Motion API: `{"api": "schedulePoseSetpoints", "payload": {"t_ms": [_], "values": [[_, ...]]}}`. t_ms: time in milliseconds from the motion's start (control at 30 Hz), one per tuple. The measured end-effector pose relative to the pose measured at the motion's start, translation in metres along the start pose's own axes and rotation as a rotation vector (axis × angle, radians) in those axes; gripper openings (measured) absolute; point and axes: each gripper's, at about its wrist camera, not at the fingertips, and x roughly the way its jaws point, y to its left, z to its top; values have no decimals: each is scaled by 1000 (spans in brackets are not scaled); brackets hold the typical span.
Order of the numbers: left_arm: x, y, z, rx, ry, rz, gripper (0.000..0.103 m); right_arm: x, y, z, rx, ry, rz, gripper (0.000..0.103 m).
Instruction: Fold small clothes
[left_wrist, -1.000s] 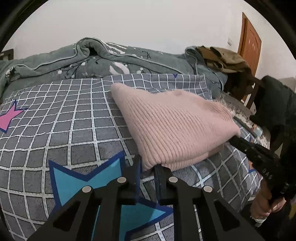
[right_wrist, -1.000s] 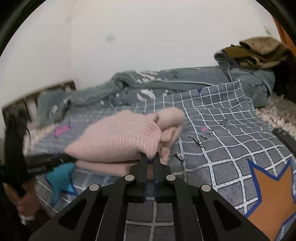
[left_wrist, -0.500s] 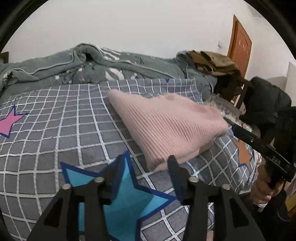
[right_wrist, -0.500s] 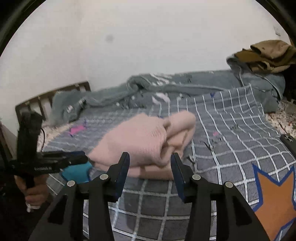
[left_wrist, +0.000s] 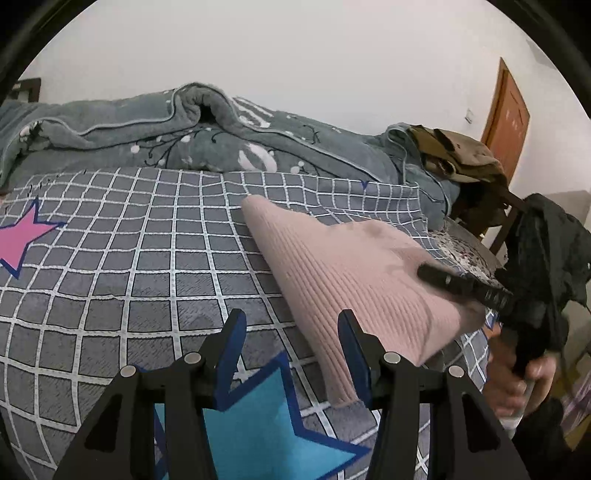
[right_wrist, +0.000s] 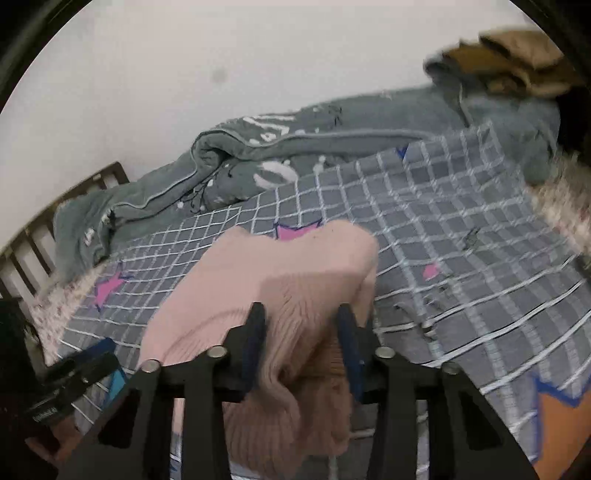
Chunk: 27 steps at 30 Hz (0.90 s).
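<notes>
A pink ribbed knit garment (left_wrist: 354, 280) lies folded on the grey checked bedspread (left_wrist: 129, 258). My left gripper (left_wrist: 291, 328) is open, low over the spread, with the garment's near corner by its right finger. My right gripper (right_wrist: 301, 325) is open above the garment (right_wrist: 288, 280), with knit fabric between and under its fingers. In the left wrist view the right gripper's black finger (left_wrist: 454, 282) reaches over the garment's right side. In the right wrist view the left gripper (right_wrist: 85, 369) shows at lower left.
A crumpled grey-green blanket (left_wrist: 184, 140) lies along the wall behind. Brown clothes (left_wrist: 450, 155) are heaped at the right of the bed, with dark clothing on a chair (left_wrist: 546, 258) and a wooden door (left_wrist: 506, 110) beyond. A slatted headboard (right_wrist: 44, 221) stands at the left.
Both grippers went from shut on the pink garment to open, letting it go. The right gripper has moved forward over the garment; the left has drawn slightly back and left.
</notes>
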Motion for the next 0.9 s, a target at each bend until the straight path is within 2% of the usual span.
{"api": "schedulePoseSetpoints", "payload": {"t_ms": [33,100,133,200,233,267,333,367,433,500,533,600,700,900], "values": [[3,1,1,-6,5,3,49,3,-1,-6,-6,-7,-2,17],[6,2,1,-12,11,1,49,-1,1,-16,-40,-49,-8,14],[7,2,2,-12,13,0,49,-9,-1,-16,-40,-74,13,13],[8,3,2,-15,12,1,49,-29,-14,-14,27,-141,111,13],[9,3,3,-25,13,-9,49,-32,-21,-13,58,-145,113,13],[11,4,4,-38,16,-23,49,-27,-24,-13,65,-124,86,13],[14,4,5,-60,24,-46,50,-2,-25,-19,38,-9,6,14],[17,4,6,-70,32,-53,50,5,-25,-23,41,11,-1,14],[21,3,8,-82,40,-63,50,0,-21,-22,29,-2,4,18],[26,2,11,-91,51,-80,50,-4,-17,-20,0,-2,6,33],[28,1,13,-91,55,-85,50,-4,-18,-20,2,0,3,37],[30,-2,18,-83,51,-94,51,-1,-23,-17,42,15,29,38],[35,-4,24,-87,57,-105,51,6,-31,-3,93,40,79,45],[54,-4,35,-105,94,-117,52,33,-28,9,87,126,52,54]]}}
